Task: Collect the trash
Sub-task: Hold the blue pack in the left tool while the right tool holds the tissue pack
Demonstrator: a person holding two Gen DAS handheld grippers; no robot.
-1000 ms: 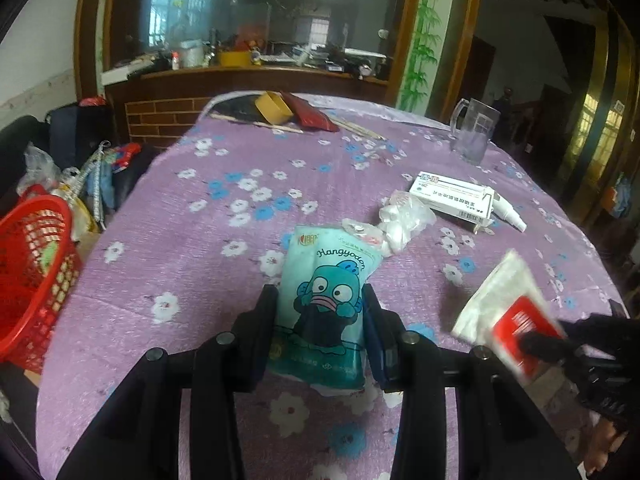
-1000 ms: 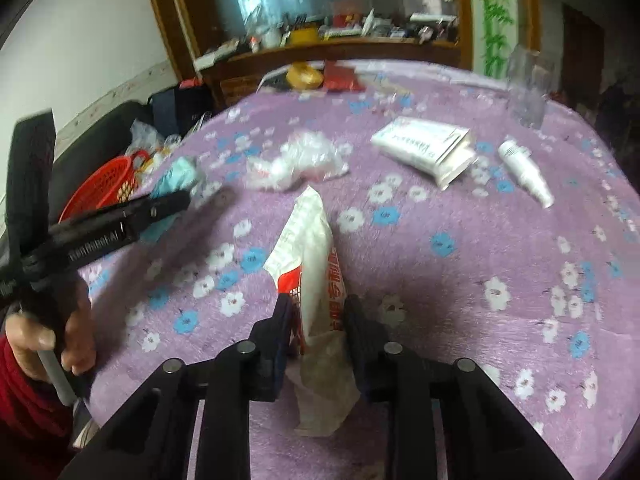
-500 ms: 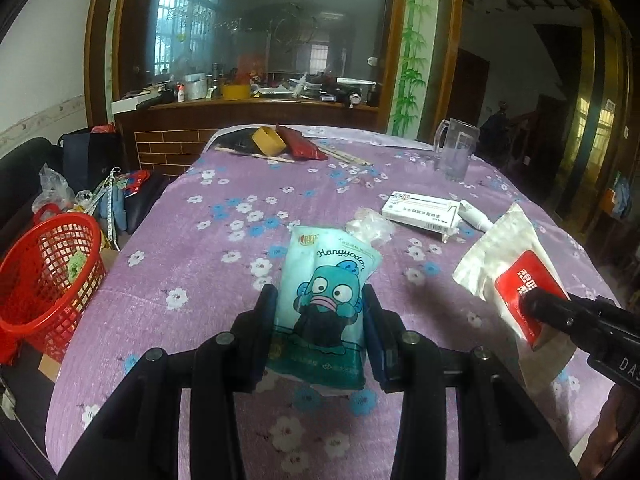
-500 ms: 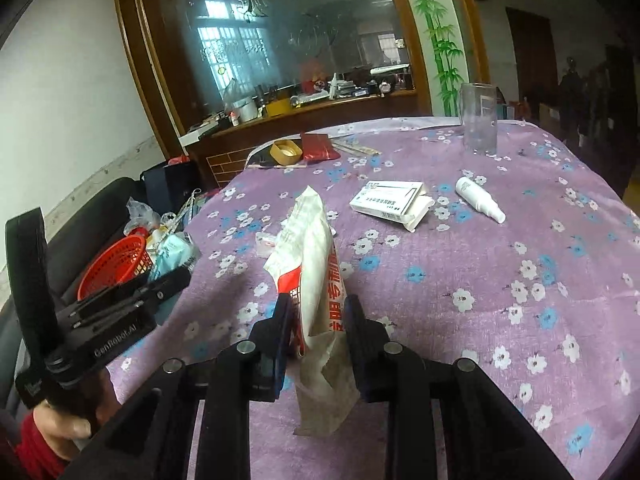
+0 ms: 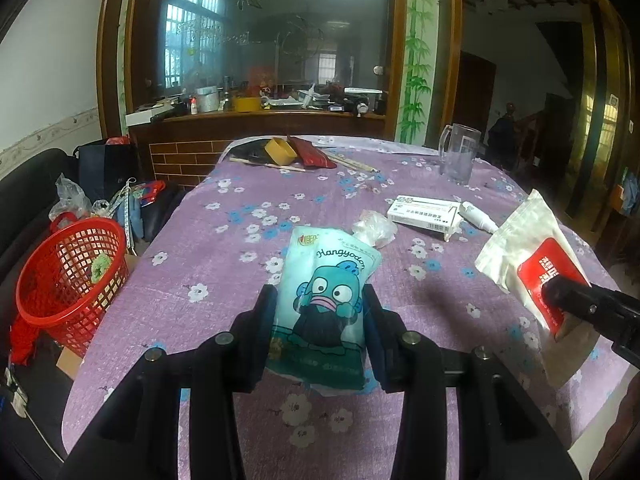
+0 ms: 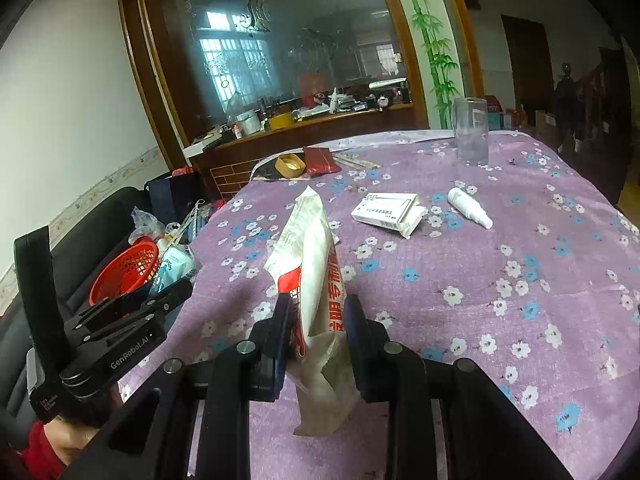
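Left hand-held gripper [image 5: 320, 316] pinching teal cartoon-print plastic pouch [image 5: 324, 300]; right hand-held gripper [image 6: 316, 320] pinching white-red paper bag [image 6: 312, 280] w/ floppy top, could slip before red mesh basket [image 5: 68, 276].

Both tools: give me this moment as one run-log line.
left tool: shut on teal pouch | right tool: shut on white-red bag | red basket: beside table, left | crumpled plastic: on table

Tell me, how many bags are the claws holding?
2: the teal cartoon bag in the left claw, the white and red bag in the right claw.
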